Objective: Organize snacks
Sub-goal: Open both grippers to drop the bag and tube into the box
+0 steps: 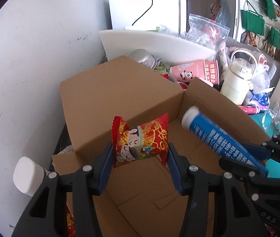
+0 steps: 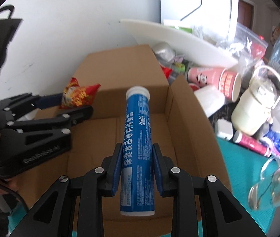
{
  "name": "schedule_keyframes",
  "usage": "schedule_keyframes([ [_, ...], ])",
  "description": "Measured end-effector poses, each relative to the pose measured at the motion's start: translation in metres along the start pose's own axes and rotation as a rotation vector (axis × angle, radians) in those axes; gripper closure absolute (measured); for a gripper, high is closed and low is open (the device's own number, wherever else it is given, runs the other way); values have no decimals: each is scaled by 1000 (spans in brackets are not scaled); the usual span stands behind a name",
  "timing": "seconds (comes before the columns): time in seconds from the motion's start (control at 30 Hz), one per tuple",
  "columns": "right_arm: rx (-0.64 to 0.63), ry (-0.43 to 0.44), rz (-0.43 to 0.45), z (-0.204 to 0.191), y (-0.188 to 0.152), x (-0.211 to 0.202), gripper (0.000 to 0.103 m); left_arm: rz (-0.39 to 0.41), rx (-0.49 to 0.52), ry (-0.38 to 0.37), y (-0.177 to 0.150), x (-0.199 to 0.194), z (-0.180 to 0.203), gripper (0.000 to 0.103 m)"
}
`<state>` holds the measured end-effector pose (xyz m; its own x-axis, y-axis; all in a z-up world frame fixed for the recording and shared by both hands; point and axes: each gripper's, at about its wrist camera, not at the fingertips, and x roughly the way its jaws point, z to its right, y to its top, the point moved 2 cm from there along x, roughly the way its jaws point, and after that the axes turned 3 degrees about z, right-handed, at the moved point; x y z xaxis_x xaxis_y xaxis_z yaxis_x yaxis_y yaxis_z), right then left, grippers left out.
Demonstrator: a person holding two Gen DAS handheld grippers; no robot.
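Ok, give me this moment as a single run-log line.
left gripper: shut on red snack packet | right gripper: shut on blue tube | both held over open cardboard box | nothing visible in box yet

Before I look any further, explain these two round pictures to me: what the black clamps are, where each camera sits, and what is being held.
No robot here: a person holds two hand grippers, each carrying a fisheye camera that looks along its jaws. In the left view, the left gripper is shut on a red snack packet. In the right view, the right gripper is shut on a blue tube. Both hang over an open cardboard box. Beside the box lie pink paper cups, a cream kettle and bags.
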<state>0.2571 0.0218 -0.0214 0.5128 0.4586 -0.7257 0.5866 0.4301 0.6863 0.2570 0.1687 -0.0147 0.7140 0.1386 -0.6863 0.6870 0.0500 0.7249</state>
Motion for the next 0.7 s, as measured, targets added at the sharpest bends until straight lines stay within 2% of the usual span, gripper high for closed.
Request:
schedule_keyframes([
  [0.07, 8, 3, -21, 3, -3, 6, 75, 2, 11, 19, -2, -1, 2, 50],
  [0.2, 31, -16, -30, 8, -6, 6, 73, -43, -2, 25, -4, 1, 1, 48],
  [0.3, 31, -30, -30, 8, -6, 0, 61, -61, -8, 33, -5, 0, 2, 46],
  [0.4, 29, -43, -18, 7, -6, -10, 58, -52, -6, 49, -4, -6, 4, 42],
  [0.47, 28, -56, -13, 7, -6, -17, 58, -46, -9, 51, -3, -13, 5, 34],
  [0.7, 27, -89, 42, 8, -1, -51, 58, 20, 1, 46, 7, -49, 12, 33],
])
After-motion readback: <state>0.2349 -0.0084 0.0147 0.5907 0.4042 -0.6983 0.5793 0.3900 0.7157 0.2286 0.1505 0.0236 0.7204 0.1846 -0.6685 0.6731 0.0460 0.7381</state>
